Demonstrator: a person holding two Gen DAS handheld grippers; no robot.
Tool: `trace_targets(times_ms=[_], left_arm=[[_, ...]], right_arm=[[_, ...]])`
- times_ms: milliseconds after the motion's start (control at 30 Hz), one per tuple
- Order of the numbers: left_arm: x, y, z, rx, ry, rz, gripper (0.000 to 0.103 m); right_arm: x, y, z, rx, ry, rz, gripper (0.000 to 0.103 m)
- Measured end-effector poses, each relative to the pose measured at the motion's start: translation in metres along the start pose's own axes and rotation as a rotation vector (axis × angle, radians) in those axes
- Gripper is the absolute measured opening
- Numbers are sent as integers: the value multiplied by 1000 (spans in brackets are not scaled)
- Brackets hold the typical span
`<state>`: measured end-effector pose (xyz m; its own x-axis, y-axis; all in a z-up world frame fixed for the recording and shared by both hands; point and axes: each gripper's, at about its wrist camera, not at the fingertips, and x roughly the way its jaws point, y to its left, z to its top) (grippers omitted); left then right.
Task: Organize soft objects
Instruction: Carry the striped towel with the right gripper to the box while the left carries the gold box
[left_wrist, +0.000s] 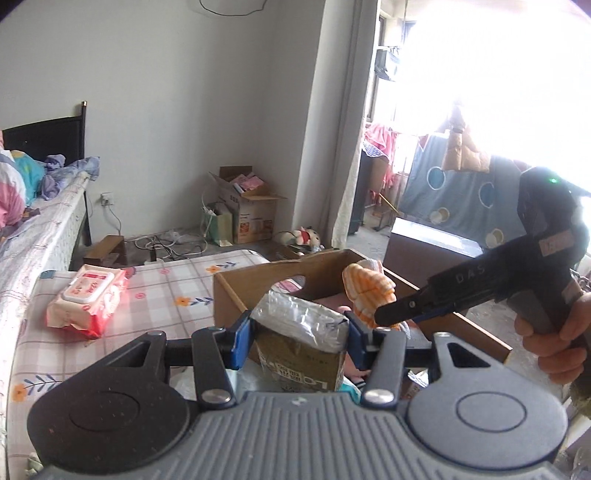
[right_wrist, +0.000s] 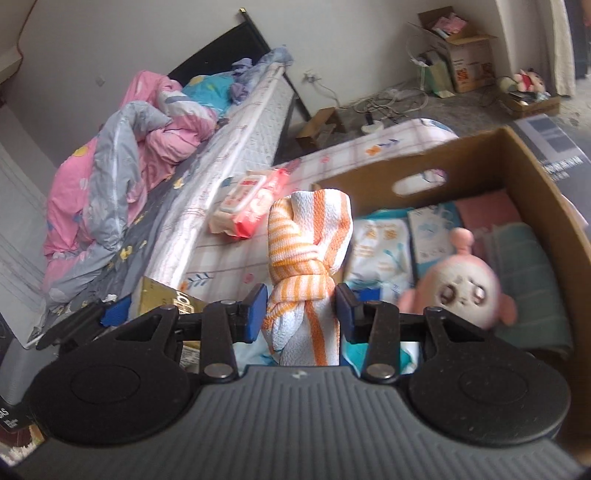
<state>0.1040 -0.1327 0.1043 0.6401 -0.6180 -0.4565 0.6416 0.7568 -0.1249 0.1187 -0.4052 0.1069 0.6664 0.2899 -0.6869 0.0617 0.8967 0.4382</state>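
My left gripper (left_wrist: 299, 332) is shut on a gold packet with a crumpled silver top (left_wrist: 301, 354), held in front of the brown cardboard box (left_wrist: 258, 277). In the right wrist view my right gripper (right_wrist: 301, 306) is shut on a knotted orange-and-white striped towel (right_wrist: 310, 236), just left of the box (right_wrist: 524, 173). That towel (left_wrist: 365, 291) also shows in the left wrist view, above the box's near rim. Inside the box lie a pink plush (right_wrist: 461, 288), soft packs (right_wrist: 380, 243) and folded cloths. A pack of wet wipes (right_wrist: 251, 206) lies on the checked mattress (left_wrist: 177, 291).
A bed with a pink and grey quilt (right_wrist: 122, 166) runs along the left. On the floor by the far wall stand an open carton (left_wrist: 251, 214), cables (left_wrist: 166, 245) and a plush toy (left_wrist: 304, 236). A person's hand (left_wrist: 554, 343) grips the right gripper's handle.
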Motion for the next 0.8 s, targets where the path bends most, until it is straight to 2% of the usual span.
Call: trace_targets(times_ms=[133,267,400,700,800], left_arm=[[17,-19,-8,-18,54,-63,52],[38,-31,-8,-38,121,-130,52],[63,-43,-9,-49,204,-184,52],[106,-63,-22,-49,322,-204,52],[117,-66,-27,-48,355,-199,52]], right_arm=[[-10,-38,-24,15,4,-116,39],[-20,-66,-36,53,-12,-147,39],[-26,-81,-39,-6,-21,-248,39],[4,-105,-39,-197,166,-460,42],[5,-102,-39,-246,155,-495,47]])
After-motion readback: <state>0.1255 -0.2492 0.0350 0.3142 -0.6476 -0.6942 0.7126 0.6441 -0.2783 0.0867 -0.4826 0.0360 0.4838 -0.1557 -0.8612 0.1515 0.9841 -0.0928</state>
